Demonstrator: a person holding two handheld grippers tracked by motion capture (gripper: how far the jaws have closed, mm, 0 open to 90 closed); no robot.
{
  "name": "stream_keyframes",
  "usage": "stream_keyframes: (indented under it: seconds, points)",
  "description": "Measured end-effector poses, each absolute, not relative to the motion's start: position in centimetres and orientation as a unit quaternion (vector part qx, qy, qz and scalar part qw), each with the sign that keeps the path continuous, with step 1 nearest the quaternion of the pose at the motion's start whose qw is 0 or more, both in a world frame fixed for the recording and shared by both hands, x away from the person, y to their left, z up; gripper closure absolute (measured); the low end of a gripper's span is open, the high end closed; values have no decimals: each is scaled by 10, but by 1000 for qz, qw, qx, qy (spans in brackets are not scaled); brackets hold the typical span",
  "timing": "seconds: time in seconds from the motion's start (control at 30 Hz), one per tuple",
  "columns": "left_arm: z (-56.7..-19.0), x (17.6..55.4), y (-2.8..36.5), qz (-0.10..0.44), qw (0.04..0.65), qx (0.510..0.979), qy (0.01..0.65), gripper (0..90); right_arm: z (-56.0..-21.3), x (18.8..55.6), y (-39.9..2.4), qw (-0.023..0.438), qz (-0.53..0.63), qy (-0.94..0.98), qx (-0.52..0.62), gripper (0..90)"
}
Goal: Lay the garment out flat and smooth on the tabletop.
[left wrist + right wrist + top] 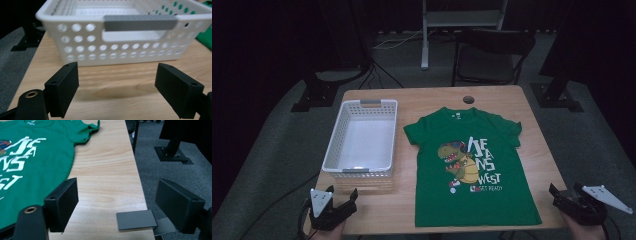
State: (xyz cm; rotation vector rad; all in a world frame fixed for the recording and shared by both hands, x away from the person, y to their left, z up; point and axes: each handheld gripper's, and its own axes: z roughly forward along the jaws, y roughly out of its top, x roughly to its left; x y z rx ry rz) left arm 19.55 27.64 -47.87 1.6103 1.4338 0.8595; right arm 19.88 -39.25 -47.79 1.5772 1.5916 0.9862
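Observation:
A green T-shirt with a dinosaur print and white lettering lies spread flat, front up, on the right half of the wooden table. To its left stands an empty white perforated basket with grey handles. My left gripper hovers open at the table's front left corner, just short of the basket's near wall. At the front right corner my right gripper is open, right of the T-shirt's hem. Its jaws straddle the table's right edge, with the T-shirt off to their left.
A small grey flat plate sits at the table's right edge between my right jaws. A round cable hole lies near the table's far edge. Behind the table are a dark chair and black stand bases on grey carpet.

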Motion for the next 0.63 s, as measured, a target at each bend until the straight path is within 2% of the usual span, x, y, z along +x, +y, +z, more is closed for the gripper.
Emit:
stream_keyframes:
  seconds: [0.13,0.3,0.63]
  points:
    - [-486,195,287,327,403,622,587,202,-480,200,-390,342,367,620,603,179]
    - [-492,195,294,321,381,613,613,202,-481,201,-390,337,361,621,608,179]
    - [-495,199,300,308,363,613,630,203,-482,203,-389,332,353,623,614,179]
